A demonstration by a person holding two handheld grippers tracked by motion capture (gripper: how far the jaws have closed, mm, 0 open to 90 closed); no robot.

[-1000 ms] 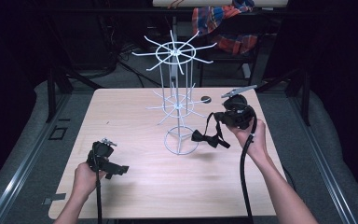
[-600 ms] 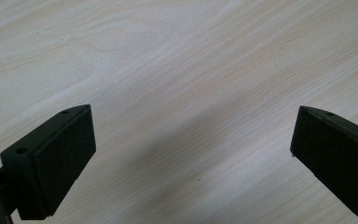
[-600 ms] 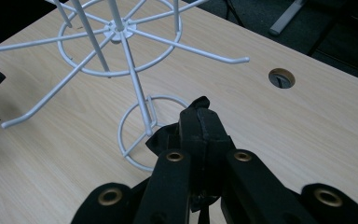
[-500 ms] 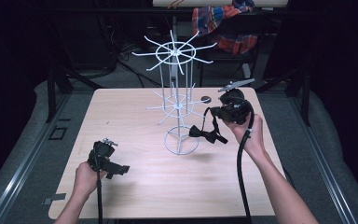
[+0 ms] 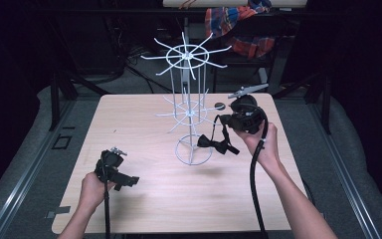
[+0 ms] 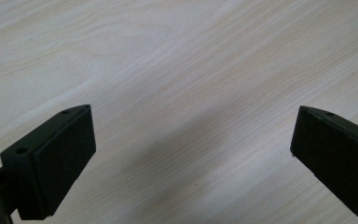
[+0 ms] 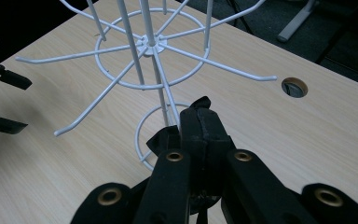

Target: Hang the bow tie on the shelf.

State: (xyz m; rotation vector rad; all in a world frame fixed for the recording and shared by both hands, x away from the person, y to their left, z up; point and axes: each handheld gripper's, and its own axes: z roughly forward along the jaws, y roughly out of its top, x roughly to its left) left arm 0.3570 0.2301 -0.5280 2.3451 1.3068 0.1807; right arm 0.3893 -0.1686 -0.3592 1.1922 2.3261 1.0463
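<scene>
Standing mid-table is one white wire spinner rack (image 5: 191,107) with two tiers of radiating pegs. One black fabric bow tie (image 5: 214,144) is hanging just right of the rack's base ring, pinched between the closed jaws of the right gripper (image 7: 200,126). The left gripper (image 6: 191,149), well left of the rack over bare wood, is gaping wide, holding nothing.
</scene>
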